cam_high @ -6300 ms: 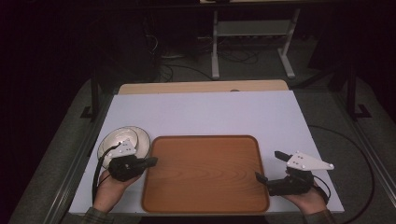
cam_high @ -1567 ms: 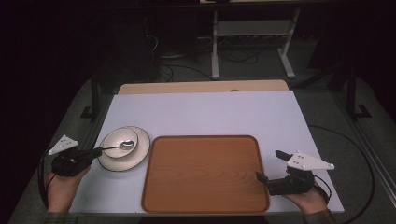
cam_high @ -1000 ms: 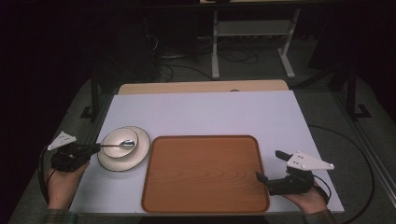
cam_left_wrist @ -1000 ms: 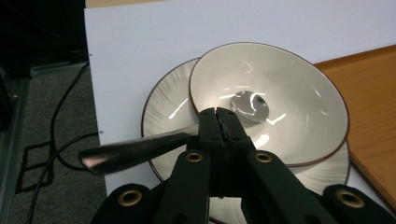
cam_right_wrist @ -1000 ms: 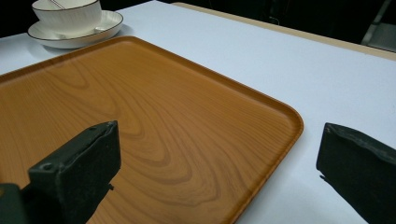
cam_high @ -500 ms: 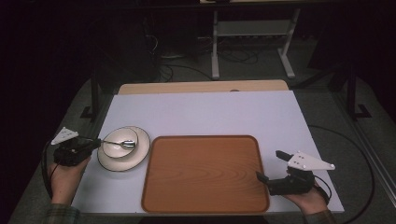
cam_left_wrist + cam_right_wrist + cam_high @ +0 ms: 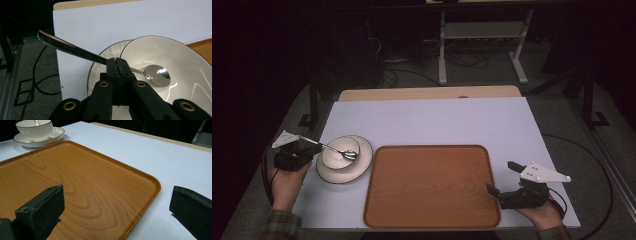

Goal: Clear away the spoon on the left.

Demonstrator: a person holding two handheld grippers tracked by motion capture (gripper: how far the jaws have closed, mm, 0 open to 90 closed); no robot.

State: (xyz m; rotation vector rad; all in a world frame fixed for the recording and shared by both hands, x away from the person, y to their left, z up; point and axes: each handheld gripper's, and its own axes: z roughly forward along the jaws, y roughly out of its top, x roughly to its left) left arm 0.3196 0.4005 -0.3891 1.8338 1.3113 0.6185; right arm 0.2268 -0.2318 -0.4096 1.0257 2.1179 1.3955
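1. Gripping a shiny steel spoon (image 7: pixel 110 62) by its handle, the left gripper (image 7: pixel 117 65) is clamped; the spoon's head rests in the white bowl (image 7: pixel 341 152).
2. Waiting wide open, the right gripper (image 7: pixel 116 207) sits by the wooden tray (image 7: pixel 432 186).
3. Next, probably, lifting the spoon out cleanly.

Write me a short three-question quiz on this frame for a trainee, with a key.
1. True or false: the left gripper is shut on the spoon handle.
2. Where does the spoon's head rest? A) on the tray B) in the bowl C) on the bare table
3. How do the right gripper jaws stand, and what do they hold?

Key:
1. True.
2. B; the bowl sits on a saucer.
3. Wide open, holding nothing, by the tray's near right corner.
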